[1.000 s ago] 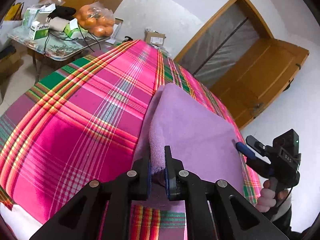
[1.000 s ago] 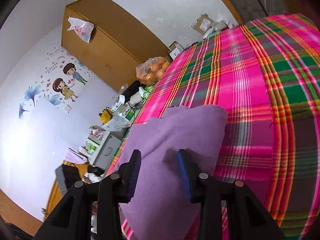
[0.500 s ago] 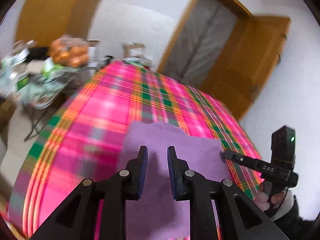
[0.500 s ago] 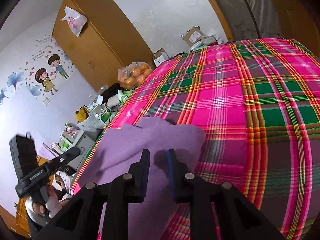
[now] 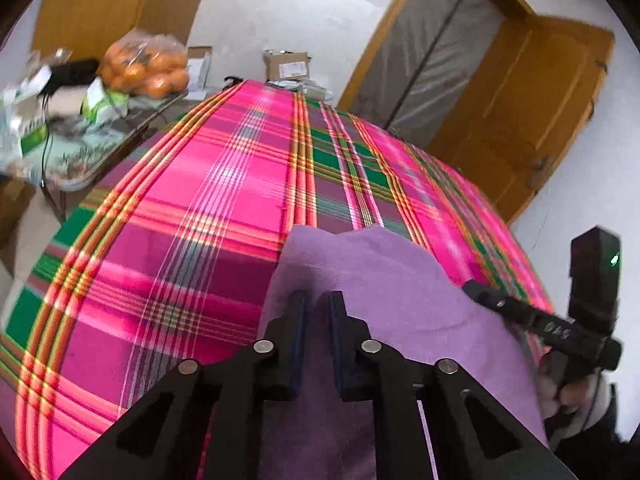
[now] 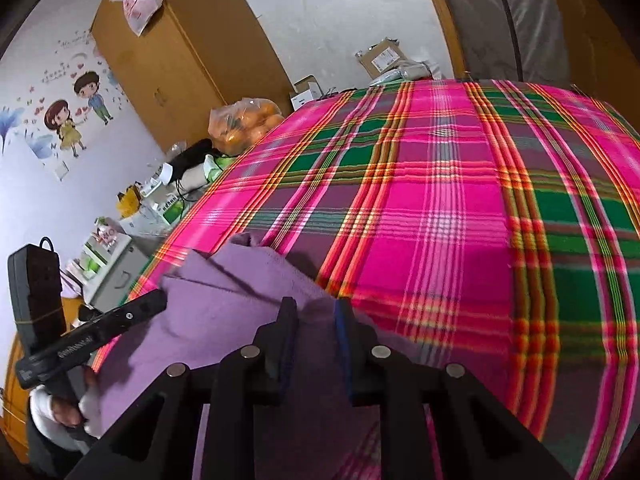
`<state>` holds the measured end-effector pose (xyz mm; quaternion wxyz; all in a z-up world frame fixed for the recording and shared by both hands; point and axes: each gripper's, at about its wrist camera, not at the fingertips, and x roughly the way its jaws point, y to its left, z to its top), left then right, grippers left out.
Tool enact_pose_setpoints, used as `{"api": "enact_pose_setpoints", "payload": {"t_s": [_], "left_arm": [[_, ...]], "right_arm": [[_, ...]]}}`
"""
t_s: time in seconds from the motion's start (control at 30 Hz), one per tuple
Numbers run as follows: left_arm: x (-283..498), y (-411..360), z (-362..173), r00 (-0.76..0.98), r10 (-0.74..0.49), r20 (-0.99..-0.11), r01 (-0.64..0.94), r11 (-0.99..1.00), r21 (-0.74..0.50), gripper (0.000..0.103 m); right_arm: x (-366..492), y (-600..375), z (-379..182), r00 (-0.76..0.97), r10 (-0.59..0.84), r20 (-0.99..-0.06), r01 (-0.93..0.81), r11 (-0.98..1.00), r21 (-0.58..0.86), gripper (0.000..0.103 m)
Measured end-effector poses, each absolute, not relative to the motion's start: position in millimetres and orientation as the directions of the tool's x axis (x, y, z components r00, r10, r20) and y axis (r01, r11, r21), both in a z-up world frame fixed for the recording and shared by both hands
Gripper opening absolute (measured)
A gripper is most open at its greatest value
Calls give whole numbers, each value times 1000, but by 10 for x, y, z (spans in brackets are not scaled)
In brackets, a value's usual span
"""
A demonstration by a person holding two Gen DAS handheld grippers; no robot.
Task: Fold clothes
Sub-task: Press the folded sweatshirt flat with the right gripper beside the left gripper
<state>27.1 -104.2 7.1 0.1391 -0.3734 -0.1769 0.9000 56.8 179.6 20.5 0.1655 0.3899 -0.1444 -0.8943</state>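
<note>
A purple garment point(image 5: 392, 292) lies folded at the near edge of a bed under a pink and green plaid cover point(image 5: 208, 200). My left gripper point(image 5: 318, 300) has its jaws closed on a ridge of the purple fabric at the garment's left side. My right gripper point(image 6: 314, 308) also pinches purple fabric point(image 6: 224, 304) between its jaws, at the garment's right edge. Each gripper shows in the other's view: the right one at the right in the left wrist view point(image 5: 520, 312), the left one at the left in the right wrist view point(image 6: 100, 328).
The plaid cover point(image 6: 460, 208) stretches far beyond the garment. A side table point(image 5: 72, 148) with a bag of oranges point(image 5: 144, 64) and boxes stands left of the bed. A wooden door point(image 5: 520, 120) and cardboard boxes point(image 5: 286, 66) lie beyond the far end.
Both grippers let go and lifted half a second ago, then came back down. Both jaws are now closed on the purple fabric again, near the garment's far fold.
</note>
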Motion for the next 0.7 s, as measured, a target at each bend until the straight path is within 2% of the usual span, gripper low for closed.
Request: {"api": "enact_pose_setpoints", "payload": {"t_s": [0.13, 0.3, 0.43, 0.57, 0.7], "left_arm": [[335, -978, 137, -698, 350, -625, -118, -917, -381, 11], [716, -960, 259, -727, 337, -598, -134, -924, -358, 11], [925, -901, 258, -727, 334, -600, -143, -928, -343, 11], [1076, -836, 229, -727, 329, -602, -156, -934, -323, 14], [1134, -813, 103, -721, 319, -615, -157, -940, -304, 15]], "right_arm": [[496, 1786, 183, -643, -402, -651, 182, -907, 380, 20], [885, 1635, 425, -670, -447, -593, 300, -893, 336, 22], [1058, 1259, 409, -627, -455, -632, 414, -882, 224, 22], [1137, 1114, 299, -582, -456, -673, 456, -868, 194, 25], [1331, 1106, 267, -589, -446, -674, 471, -867, 161, 26]]}}
